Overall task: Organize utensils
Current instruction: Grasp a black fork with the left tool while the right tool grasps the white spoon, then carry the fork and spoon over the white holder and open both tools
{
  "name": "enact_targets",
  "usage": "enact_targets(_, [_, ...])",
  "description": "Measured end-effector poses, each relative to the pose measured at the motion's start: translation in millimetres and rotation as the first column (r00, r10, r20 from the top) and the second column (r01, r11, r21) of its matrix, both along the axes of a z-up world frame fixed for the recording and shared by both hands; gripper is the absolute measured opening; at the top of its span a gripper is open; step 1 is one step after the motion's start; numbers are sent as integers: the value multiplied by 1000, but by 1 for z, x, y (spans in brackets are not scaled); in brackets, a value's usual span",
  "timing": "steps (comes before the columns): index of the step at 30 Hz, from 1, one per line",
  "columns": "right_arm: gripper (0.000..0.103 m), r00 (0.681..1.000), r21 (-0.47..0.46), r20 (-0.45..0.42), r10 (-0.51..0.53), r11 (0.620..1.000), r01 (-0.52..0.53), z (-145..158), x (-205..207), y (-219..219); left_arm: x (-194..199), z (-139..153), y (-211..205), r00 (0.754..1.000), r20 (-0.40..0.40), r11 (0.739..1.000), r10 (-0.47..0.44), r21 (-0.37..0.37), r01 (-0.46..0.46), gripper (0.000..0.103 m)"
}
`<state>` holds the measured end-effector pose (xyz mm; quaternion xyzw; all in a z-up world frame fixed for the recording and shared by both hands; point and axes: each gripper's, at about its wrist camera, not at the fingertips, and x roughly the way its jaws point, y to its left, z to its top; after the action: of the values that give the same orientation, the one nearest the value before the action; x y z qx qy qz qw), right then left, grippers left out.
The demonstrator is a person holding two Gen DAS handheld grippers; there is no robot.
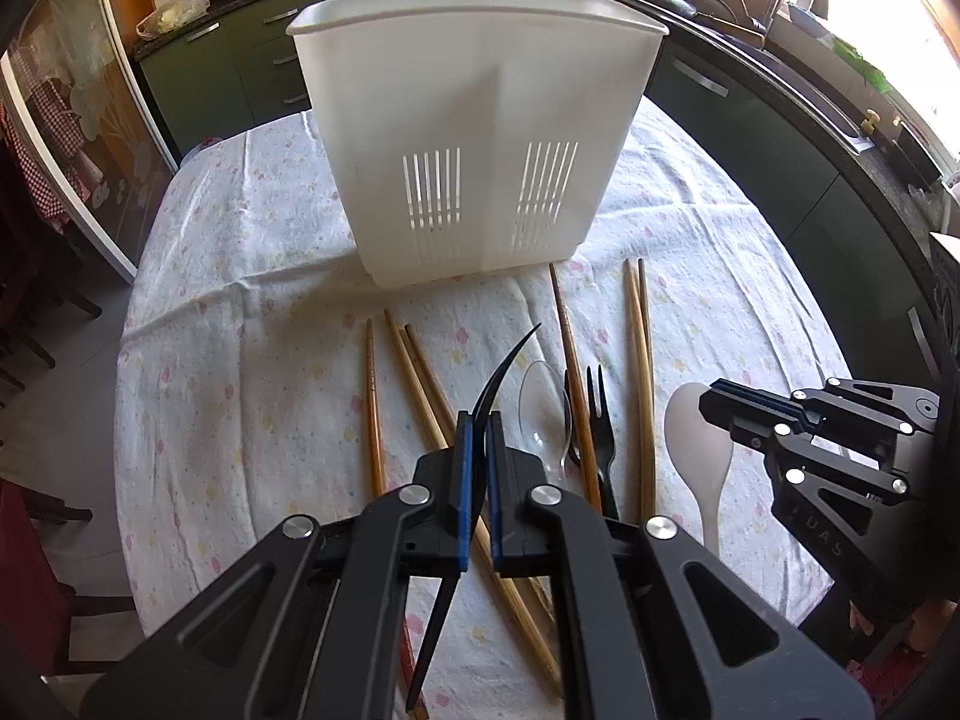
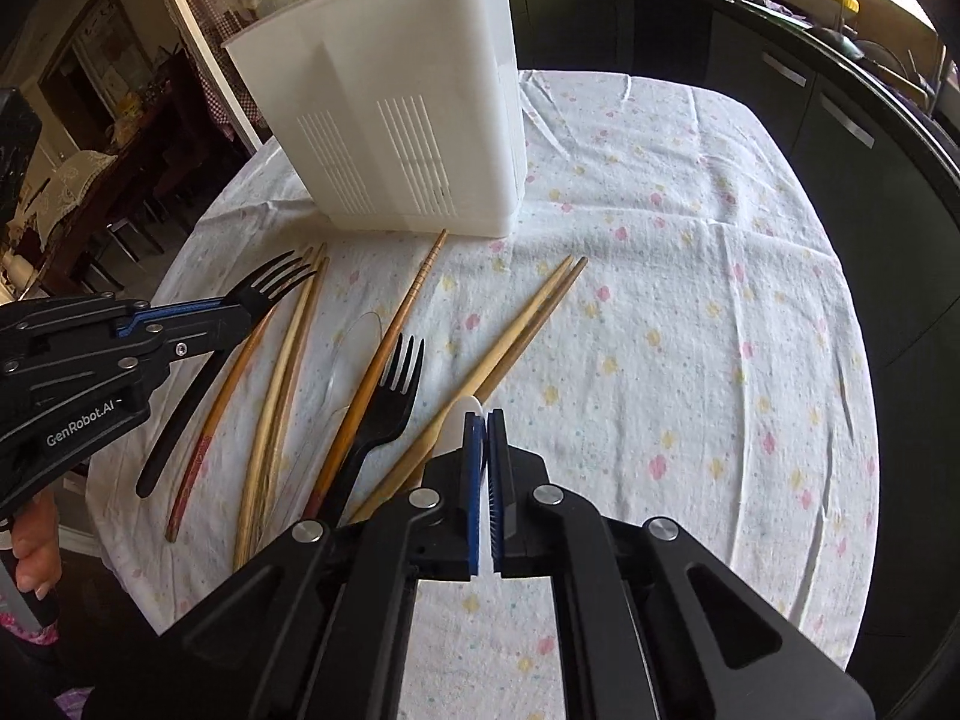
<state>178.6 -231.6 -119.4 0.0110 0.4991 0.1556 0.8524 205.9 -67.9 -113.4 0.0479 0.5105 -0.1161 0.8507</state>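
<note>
We see the left gripper (image 1: 478, 420) pinching a black fork (image 2: 264, 291) above the cloth; right gripper (image 2: 486, 420) clamps the white rice paddle (image 1: 699, 450) beside chopsticks (image 2: 516, 330), bin (image 1: 480, 138) beyond.

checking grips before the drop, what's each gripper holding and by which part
Left gripper: black fork, held by the upper handle just below the tines. Right gripper: white rice paddle, clamped across its blade.

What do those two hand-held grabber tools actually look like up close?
Both the left gripper and right gripper are matte black linkage frames with silver round pivots and blue finger pads. White "GenRobot.AI" lettering marks the left one's side.
</note>
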Motion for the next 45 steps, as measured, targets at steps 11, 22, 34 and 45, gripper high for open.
enact_targets(11, [3, 942, 60, 324, -85, 996, 69, 105, -26, -16, -7, 84, 9, 987, 162, 994, -6, -105, 23, 4])
enact_targets(22, [3, 800, 53, 578, -158, 986, 156, 187, -2, -3, 34, 171, 28, 906, 411, 931, 96, -358, 64, 4])
enact_targets(34, [3, 590, 74, 773, -232, 957, 279, 221, 69, 17, 112, 156, 45, 783, 550, 806, 291, -582, 109, 4])
enact_targets(45, [3, 593, -20, 786, -176, 951, 308, 183, 128, 48, 113, 110, 45, 799, 531, 833, 283, -549, 70, 4])
